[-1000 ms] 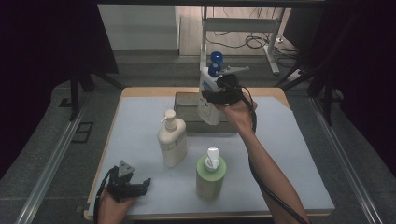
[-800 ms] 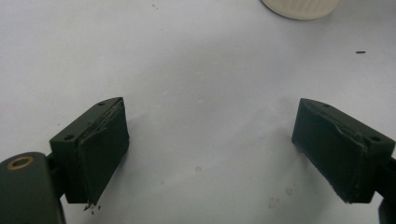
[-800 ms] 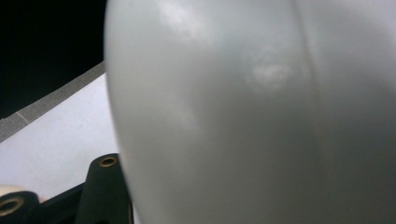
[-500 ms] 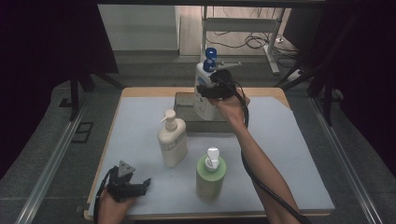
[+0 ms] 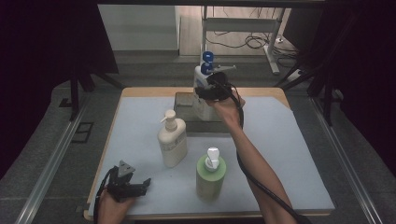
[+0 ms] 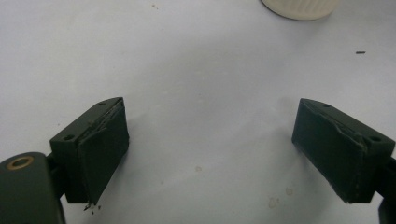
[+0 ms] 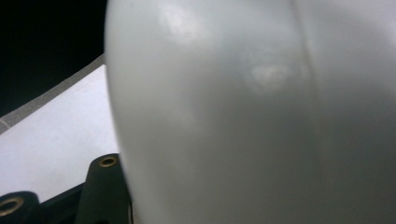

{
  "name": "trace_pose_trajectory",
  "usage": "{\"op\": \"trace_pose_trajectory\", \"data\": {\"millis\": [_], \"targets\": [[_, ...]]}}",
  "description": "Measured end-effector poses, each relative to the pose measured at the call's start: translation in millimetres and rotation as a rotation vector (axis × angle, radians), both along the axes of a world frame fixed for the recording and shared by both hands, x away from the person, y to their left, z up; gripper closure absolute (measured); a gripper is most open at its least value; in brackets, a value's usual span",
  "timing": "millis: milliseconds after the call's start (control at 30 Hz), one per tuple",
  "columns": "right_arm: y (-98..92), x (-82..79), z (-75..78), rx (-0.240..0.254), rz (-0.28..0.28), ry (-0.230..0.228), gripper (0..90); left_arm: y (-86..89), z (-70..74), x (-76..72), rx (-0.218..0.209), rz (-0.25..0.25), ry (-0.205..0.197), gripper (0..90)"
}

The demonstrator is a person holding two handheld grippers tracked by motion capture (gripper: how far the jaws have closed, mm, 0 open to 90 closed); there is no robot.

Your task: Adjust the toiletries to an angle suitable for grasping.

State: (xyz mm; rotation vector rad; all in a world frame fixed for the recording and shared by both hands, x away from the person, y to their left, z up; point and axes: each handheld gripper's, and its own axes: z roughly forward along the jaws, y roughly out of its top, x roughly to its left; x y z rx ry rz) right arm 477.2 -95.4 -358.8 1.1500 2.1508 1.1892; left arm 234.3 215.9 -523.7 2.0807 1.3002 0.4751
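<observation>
In the high view, the right claw [image 5: 208, 88] clamps a white bottle with a blue cap [image 5: 204, 74] at the far middle of the desk [image 5: 280, 140], held upright above a dark tray [image 5: 187, 105]. The hand and claw cover the bottle's middle, and its base is hidden behind them, so whether it rests on the tray or hangs just above it cannot be told. The tray itself is dim and partly blocked by the forearm. A cream pump bottle [image 5: 173, 137] stands mid-desk, left of centre, and a green pump bottle [image 5: 210, 175] stands nearer, just to its right; the two are apart. The left claw [image 5: 144, 184] lies at the near left corner, its hand cut off by the bottom edge. The desk wears a pale blue-grey mat with a wooden rim showing at the edges. Around it the room is dark, with black curtains on both sides, grey floor, and cables beneath a metal frame beyond the far edge.

In the left gripper view, the left claw [image 6: 210, 154] stands spread wide over the bare pale mat, nothing between the pads. The ribbed base of the cream bottle [image 6: 299, 7] is cut off at the top.

In the right gripper view, the white bottle [image 7: 252, 116] looms blurred and close. One jaw shows at the lower left, pressed against it; the other is hidden.
</observation>
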Motion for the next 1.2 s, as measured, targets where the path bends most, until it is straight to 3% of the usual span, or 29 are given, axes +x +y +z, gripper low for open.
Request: {"op": "trace_pose_trajectory", "data": {"millis": [733, 1200], "targets": [[4.8, 1.4, -43.5, -0.013, -0.009, 0.042, 40.5, -0.1, 0.0, 0.0, 0.0, 0.0, 0.0, 10.6], [5.8, -2.7, -57.5, -0.026, 0.011, 0.018, 39.2, -0.3, 0.0, -0.2, 0.0, 0.002, 0.0, 10.6]]}}
